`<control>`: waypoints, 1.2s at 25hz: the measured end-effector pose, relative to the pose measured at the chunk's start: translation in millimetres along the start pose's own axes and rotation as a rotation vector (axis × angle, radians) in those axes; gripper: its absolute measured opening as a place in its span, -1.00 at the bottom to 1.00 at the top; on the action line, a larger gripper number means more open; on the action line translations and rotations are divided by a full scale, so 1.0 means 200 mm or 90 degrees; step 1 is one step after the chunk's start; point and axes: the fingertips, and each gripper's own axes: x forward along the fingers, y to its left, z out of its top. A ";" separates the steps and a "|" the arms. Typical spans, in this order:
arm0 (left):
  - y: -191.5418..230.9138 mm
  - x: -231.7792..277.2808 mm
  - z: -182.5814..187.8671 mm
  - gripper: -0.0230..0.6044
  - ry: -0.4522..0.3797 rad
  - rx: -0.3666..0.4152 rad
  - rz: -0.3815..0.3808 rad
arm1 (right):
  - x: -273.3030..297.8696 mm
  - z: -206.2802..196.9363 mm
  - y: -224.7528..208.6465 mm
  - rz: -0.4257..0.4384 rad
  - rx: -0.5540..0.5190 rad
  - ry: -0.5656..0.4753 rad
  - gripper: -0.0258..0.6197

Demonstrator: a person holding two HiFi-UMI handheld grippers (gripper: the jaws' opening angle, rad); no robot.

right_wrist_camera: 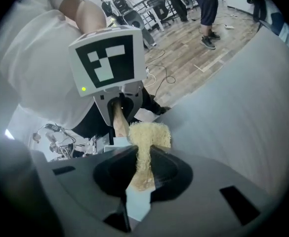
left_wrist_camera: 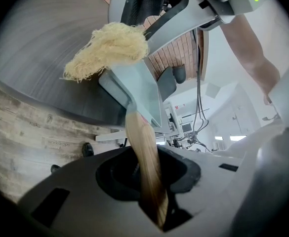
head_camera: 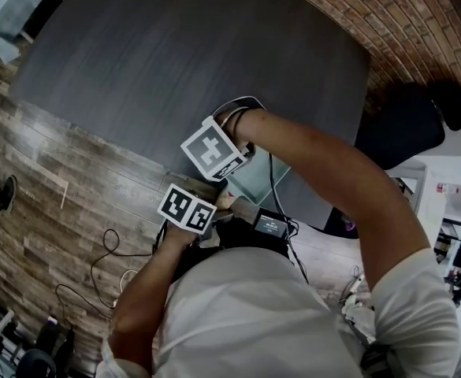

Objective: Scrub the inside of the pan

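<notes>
Item: pan (left_wrist_camera: 145,90), pale blue-grey with a straight wooden handle (left_wrist_camera: 143,147). It is held tilted in the air in front of the person, at the near edge of the bench (head_camera: 175,61); whether it touches the bench cannot be told. Left hand-held gripper (left_wrist_camera: 149,174): jaws closed on the wooden handle, which runs up from between them to the pan body. Its marker cube (right_wrist_camera: 109,58) faces the right gripper view. Right hand-held gripper (right_wrist_camera: 142,174): jaws clamped on a scrubber (right_wrist_camera: 146,135), a pale yellow tuft of fibre pinched at its narrow part, with the bushy end standing out beyond the tips. Its marker cube (head_camera: 213,148) sits just above the left one in the head view. In the left gripper view the scrubber is at the pan's upper, far rim, with loose strands spreading left over the bench; contact with the inside of the pan cannot be confirmed. Bench: dark grey, matt top. Surroundings: wood-plank floor (head_camera: 49,179) with a loose cable (head_camera: 108,250), a brick wall (head_camera: 356,14), a dark chair (head_camera: 407,120) beside the bench, and a second person (right_wrist_camera: 208,9) standing on the floor beyond the bench, seen in the right gripper view.
</notes>
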 end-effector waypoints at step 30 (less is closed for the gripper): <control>-0.02 -0.08 -0.02 -0.47 -0.070 0.014 0.002 | 0.05 0.20 0.03 -0.382 0.421 -0.297 -0.71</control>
